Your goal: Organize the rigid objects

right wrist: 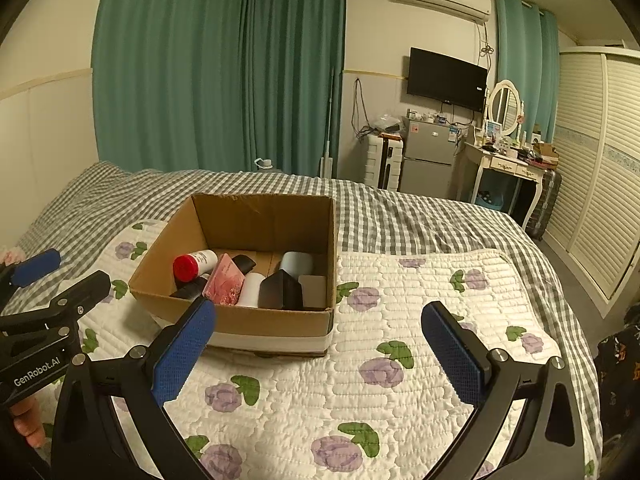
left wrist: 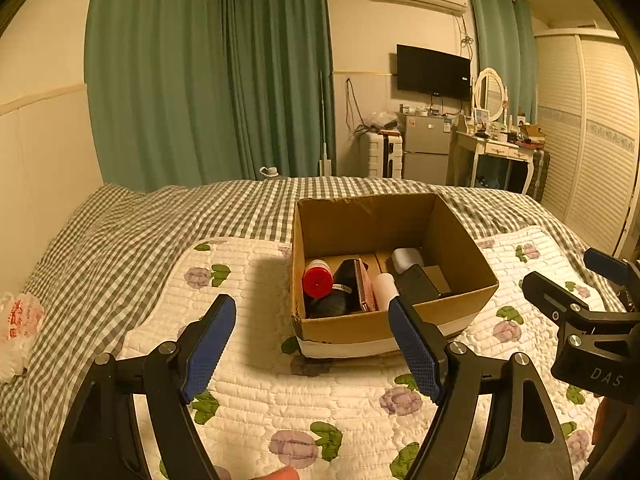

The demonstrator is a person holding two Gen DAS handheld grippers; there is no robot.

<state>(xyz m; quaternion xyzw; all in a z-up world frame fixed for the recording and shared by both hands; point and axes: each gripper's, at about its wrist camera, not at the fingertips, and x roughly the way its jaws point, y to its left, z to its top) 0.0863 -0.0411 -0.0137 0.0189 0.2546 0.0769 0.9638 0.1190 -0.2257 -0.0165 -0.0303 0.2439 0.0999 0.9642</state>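
Note:
An open cardboard box (left wrist: 460,248) stands on the floral quilt (left wrist: 280,400) on the bed; it also shows in the right wrist view (right wrist: 264,322). Inside lie a red-capped bottle (left wrist: 317,280), a black object (left wrist: 340,292), a pink flat item (left wrist: 366,288), a white cylinder (left wrist: 385,288), a dark case (left wrist: 416,284) and a pale rounded case (left wrist: 407,258). My left gripper (left wrist: 312,340) is open and empty, in front of the box. My right gripper (right wrist: 320,344) is open and empty, in front of the box and to its right.
A grey checked bedspread (left wrist: 132,236) covers the bed beyond the quilt. A white plastic bag (left wrist: 20,328) lies at the bed's left edge. Curtains, a small fridge (right wrist: 428,160), a dressing table (right wrist: 508,168) and a wardrobe (right wrist: 600,184) stand behind.

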